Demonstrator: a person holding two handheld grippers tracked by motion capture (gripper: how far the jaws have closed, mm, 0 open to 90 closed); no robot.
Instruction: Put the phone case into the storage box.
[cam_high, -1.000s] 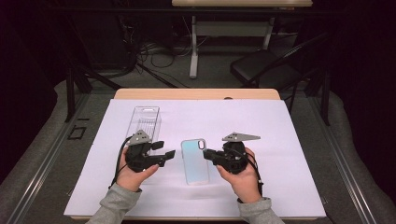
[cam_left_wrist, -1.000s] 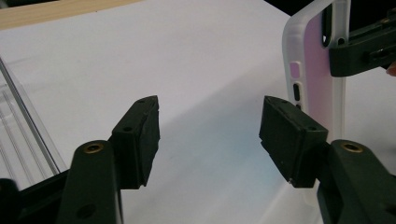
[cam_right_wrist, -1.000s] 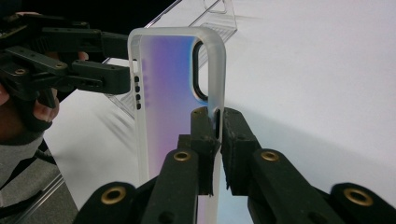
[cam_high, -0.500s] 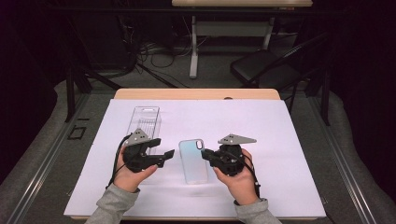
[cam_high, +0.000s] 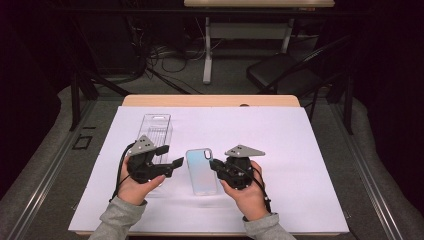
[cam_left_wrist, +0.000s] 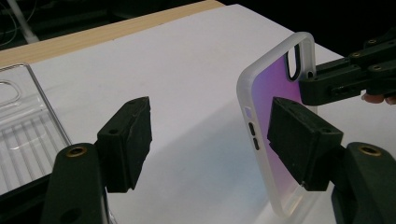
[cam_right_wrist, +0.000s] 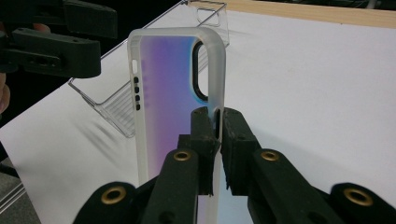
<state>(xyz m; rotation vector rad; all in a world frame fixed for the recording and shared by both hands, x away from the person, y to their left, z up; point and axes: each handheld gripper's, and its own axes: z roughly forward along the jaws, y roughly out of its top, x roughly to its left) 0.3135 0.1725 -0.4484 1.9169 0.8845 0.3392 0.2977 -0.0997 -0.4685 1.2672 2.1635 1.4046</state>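
Tools: 2; right tool pinches 1 phone case, left tool agape.

From the high view we look forward and down from above the person's near side, far enough off to take in the whole table, the floor around it and a chair beyond its far edge. In the left gripper view we sit close behind the left gripper, low over the table, facing right and slightly far across the white surface. In the right gripper view we ride just behind the right gripper, facing left and far. Both gripper views share the phone case, seen from opposite sides, and the clear tray; each also catches the other gripper beyond the case. All three views share the middle of the table.
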